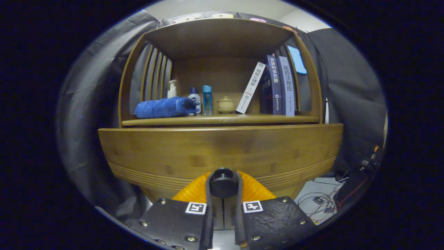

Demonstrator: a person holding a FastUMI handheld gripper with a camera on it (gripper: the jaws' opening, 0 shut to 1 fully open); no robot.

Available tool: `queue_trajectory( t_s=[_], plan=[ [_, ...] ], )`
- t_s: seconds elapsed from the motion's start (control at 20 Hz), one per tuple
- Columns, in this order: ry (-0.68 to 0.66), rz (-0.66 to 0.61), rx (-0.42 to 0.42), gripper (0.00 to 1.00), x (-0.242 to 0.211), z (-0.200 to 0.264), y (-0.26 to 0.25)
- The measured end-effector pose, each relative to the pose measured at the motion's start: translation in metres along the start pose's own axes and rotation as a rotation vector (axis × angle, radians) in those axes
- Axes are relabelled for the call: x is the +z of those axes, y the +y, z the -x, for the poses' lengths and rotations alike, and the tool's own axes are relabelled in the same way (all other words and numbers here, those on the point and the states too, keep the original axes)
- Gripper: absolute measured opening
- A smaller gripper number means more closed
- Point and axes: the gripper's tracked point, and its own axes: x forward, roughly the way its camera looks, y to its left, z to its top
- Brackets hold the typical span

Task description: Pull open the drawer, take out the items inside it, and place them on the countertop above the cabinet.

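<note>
Your gripper (223, 185) is clamped with both fingers on the dark round knob (223, 181) of the drawer front (222, 149), below the countertop (218, 119), so next I think you pull straight back.

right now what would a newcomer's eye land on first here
First, the tongs, closed on the round dark drawer knob on the wooden drawer front. Then the shelf above: a rolled blue towel beside small bottles, and leaning books further along.
</note>
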Motion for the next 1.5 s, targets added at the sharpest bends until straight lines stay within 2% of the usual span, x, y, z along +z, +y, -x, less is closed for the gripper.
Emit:
queue_trajectory(
  t_s=[0.5, 0.75, 0.85, 1.1, 1.45, 1.5],
  plan=[
    [0.034, 0.008, 0.026, 0.24, -0.026, 0.108, -0.002],
    [0.057, 0.001, 0.003, 0.24, -0.043, 0.151, -0.025],
    [0.082, -0.009, 0.026, 0.24, -0.046, 0.154, -0.023],
    [0.038, 0.026, -0.006, 0.24, -0.044, 0.153, -0.026],
    [-0.074, 0.071, -0.03, 0.92, 0.02, 0.166, -0.031],
    [-0.088, 0.085, -0.032, 0.94, 0.032, 0.169, -0.032]
  ],
)
